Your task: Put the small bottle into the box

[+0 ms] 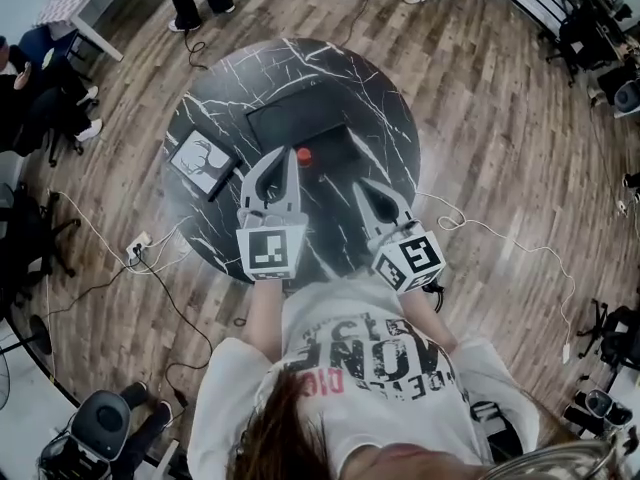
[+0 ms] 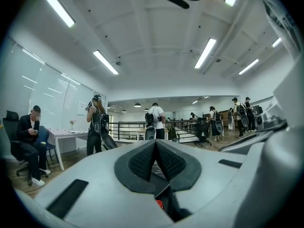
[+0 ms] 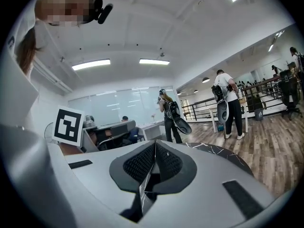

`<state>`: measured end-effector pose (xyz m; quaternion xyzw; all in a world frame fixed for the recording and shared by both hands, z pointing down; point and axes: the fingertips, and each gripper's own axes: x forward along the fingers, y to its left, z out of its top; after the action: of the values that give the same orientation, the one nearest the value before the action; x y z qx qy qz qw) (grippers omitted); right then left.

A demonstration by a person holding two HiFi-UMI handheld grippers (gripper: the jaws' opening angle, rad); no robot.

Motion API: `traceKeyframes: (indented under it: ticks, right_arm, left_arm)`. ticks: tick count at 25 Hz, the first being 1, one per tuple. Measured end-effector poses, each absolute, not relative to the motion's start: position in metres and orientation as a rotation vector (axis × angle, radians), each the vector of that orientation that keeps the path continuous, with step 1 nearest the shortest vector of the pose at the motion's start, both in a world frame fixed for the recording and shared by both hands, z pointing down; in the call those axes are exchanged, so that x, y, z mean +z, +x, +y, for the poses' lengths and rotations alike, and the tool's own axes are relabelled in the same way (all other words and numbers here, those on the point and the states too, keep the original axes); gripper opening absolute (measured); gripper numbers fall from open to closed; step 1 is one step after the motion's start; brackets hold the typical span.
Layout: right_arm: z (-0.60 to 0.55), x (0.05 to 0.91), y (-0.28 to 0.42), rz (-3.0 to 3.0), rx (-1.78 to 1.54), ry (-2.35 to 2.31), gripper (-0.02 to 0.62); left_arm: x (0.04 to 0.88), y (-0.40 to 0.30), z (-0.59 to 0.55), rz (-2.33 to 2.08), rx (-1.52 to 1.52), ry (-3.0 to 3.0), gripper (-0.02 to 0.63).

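At the left of the round black marble surface [image 1: 392,118] a small framed picture of a deer [image 1: 203,160] lies flat, well apart from the rest. Next to it the person's left tool [image 1: 285,154] is held above the surface, pointing away from the body. Its own view shows it clenched [image 2: 155,145], the two dark ribbed pads pressed together with nothing between them. Just beyond its tips sits the small bottle [image 1: 303,155], of which only a red top shows. It is at the near edge of the dark flat box [image 1: 295,123] in the middle of the surface, and I cannot tell whether it stands inside that edge or just against it. To the right, the right tool [image 1: 361,184] is held beside the left one, a little nearer the person. It is clenched too and carries nothing [image 3: 155,148].
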<state>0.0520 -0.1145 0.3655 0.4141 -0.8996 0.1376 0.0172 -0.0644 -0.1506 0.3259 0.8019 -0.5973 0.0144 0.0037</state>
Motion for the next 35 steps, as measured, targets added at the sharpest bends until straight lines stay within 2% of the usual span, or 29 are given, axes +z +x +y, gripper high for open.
traceKeyframes:
  ticks: [35]
  right_arm:
    - [-0.101, 0.326, 0.110, -2.967, 0.341, 1.121, 0.002]
  left_arm:
    - [0.275, -0.031, -0.070, -2.188, -0.078, 2.414, 0.003]
